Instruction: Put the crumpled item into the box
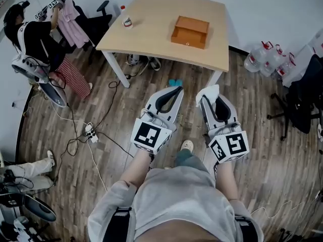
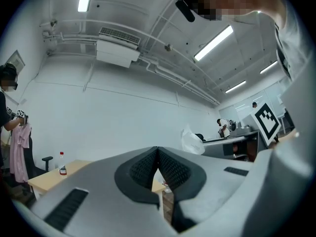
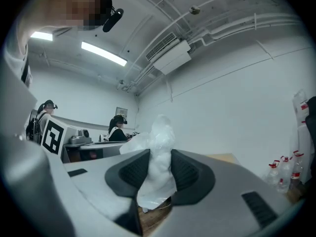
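Observation:
My right gripper is shut on a crumpled white plastic item, which sticks up between the dark pads in the right gripper view, where the crumpled item fills the gap. My left gripper is shut with nothing in it; its pads meet at the tips. Both grippers hang over the wooden floor, short of the table. An open wooden box sits on the light table, toward its right side.
A small bottle and a cup stand at the table's left end. A person stands at the far left with pink cloth. Water bottles and a black chair are on the right. Cables and a power strip lie on the floor.

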Action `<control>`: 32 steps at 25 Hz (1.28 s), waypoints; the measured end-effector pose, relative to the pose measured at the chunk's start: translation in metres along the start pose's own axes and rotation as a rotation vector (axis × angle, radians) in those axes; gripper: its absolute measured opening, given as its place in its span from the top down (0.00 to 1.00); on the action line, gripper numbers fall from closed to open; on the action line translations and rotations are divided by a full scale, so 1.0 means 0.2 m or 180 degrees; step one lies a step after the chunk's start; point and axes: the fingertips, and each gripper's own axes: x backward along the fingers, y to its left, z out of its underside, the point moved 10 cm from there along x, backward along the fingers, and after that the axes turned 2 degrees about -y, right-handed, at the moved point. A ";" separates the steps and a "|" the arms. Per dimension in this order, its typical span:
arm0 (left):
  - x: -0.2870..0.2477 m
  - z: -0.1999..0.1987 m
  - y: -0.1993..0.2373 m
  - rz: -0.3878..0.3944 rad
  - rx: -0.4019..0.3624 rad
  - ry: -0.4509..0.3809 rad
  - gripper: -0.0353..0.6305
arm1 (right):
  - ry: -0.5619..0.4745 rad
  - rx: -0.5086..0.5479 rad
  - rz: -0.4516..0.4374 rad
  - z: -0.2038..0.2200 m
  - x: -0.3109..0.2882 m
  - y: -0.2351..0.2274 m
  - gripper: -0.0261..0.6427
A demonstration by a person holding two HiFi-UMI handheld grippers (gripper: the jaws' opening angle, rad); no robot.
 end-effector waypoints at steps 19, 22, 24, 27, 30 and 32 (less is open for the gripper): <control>-0.78 0.12 0.23 -0.0344 -0.0021 -0.0079 0.93 | -0.0013 0.0030 -0.0336 0.00 -0.53 -0.73 0.78; -0.82 0.15 0.23 -0.0389 -0.0040 -0.0048 0.93 | -0.0024 -0.0031 -0.0349 0.01 -0.56 -0.79 0.78; -0.84 0.16 0.25 -0.0429 -0.0040 -0.0021 0.93 | -0.0015 -0.0037 -0.0382 0.02 -0.58 -0.81 0.78; -0.87 0.17 0.28 -0.0475 -0.0044 0.0004 0.93 | 0.0005 -0.0066 -0.0381 0.03 -0.61 -0.83 0.78; -0.91 0.19 0.30 -0.0435 -0.0042 0.0004 0.93 | 0.0022 -0.0078 -0.0362 0.04 -0.65 -0.86 0.78; -0.93 0.20 0.33 -0.0404 -0.0045 0.0032 0.93 | 0.0017 -0.0079 -0.0338 0.05 -0.68 -0.86 0.78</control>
